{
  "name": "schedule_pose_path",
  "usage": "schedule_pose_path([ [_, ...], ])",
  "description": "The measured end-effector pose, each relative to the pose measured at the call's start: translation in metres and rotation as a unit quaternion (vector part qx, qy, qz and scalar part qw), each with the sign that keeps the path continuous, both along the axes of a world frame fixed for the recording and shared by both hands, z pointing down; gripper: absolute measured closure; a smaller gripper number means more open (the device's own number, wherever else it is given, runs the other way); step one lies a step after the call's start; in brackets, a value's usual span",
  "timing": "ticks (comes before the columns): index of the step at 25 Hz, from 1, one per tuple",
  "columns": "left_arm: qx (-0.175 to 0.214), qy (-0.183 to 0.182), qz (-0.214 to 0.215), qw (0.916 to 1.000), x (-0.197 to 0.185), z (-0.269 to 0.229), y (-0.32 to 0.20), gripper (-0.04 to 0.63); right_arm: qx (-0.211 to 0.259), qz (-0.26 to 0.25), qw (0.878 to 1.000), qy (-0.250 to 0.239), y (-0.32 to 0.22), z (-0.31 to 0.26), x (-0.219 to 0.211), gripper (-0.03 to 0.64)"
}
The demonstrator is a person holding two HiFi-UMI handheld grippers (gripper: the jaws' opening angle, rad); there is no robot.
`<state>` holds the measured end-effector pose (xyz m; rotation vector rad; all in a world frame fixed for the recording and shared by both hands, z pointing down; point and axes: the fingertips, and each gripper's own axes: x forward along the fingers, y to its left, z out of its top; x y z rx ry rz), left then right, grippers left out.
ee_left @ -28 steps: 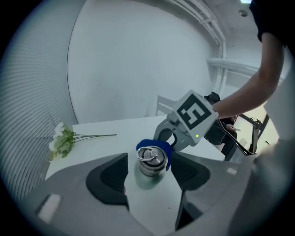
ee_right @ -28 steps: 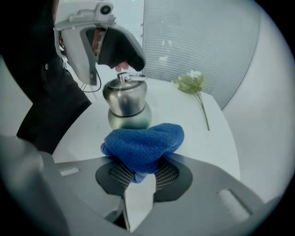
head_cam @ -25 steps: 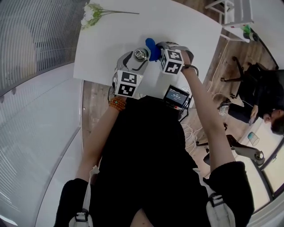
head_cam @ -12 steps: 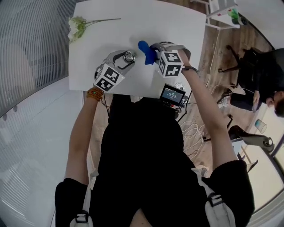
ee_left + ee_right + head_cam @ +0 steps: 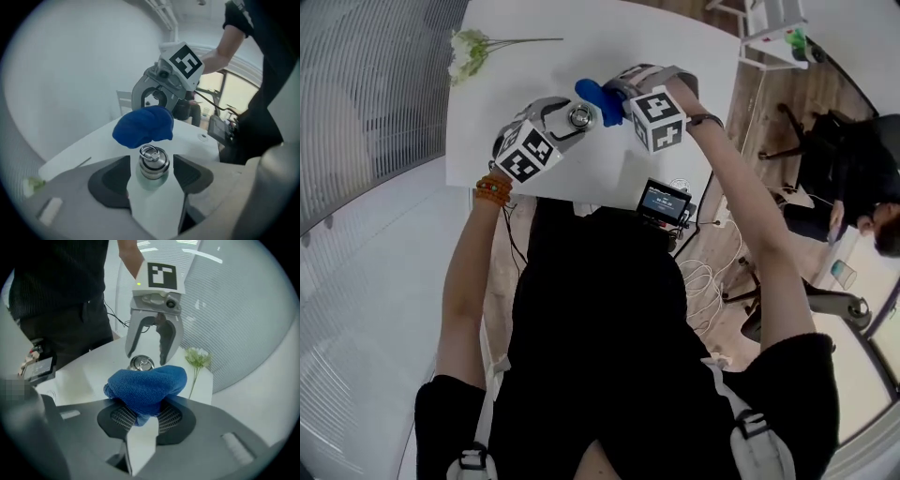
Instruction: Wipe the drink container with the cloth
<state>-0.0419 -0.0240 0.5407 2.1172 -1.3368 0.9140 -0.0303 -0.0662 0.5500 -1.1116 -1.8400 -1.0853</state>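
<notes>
The drink container (image 5: pixel 151 165) is a small pale bottle with a steel cap and ring. It stands upright over the white table (image 5: pixel 675 56), between the jaws of my left gripper (image 5: pixel 151 174), which are shut on its body. In the head view the cap (image 5: pixel 579 115) shows just ahead of the left gripper (image 5: pixel 574 125). My right gripper (image 5: pixel 140 412) is shut on a bunched blue cloth (image 5: pixel 146 384). The cloth (image 5: pixel 590 94) hangs right beside the cap's top; I cannot tell whether it touches. The two grippers face each other.
A sprig of pale flowers (image 5: pixel 471 44) lies at the table's far left corner. A small screen device (image 5: pixel 664 202) hangs at the person's waist by the near edge. A white rack (image 5: pixel 773 28), a chair and a seated person (image 5: pixel 862 202) are off to the right.
Both grippers have shifted a little left over the table since a second ago. The bottle stays in the left jaws, and the cloth has stayed close beside the cap.
</notes>
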Motion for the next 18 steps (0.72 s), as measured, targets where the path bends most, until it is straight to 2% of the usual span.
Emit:
schedule_pose_path([
  [2,0.003,0.014,-0.099,0.9950,0.003,0.001,0.005,0.312,0.026,-0.060,0.998,-0.004,0.004,-0.004,-0.012,0.499],
  [4,0.009,0.020,-0.183,0.9828,0.005,0.003,0.008,0.354,0.047,-0.127,0.991,0.006,0.014,-0.004,-0.015,0.499],
  [6,0.017,0.015,-0.232,0.9725,0.005,0.003,0.009,0.370,0.064,-0.184,0.981,0.018,0.025,0.000,-0.013,0.499],
  [8,0.022,0.010,-0.247,0.9687,0.004,0.002,0.008,0.368,0.081,-0.219,0.972,0.026,0.029,0.005,-0.014,0.499],
  [10,0.022,0.013,-0.246,0.9689,0.004,0.002,0.006,0.369,0.092,-0.236,0.967,0.034,0.028,0.007,-0.016,0.502],
  [18,0.015,0.018,-0.234,0.9720,0.005,0.003,0.006,0.367,0.155,-0.264,0.950,0.057,0.028,0.021,-0.019,0.506],
])
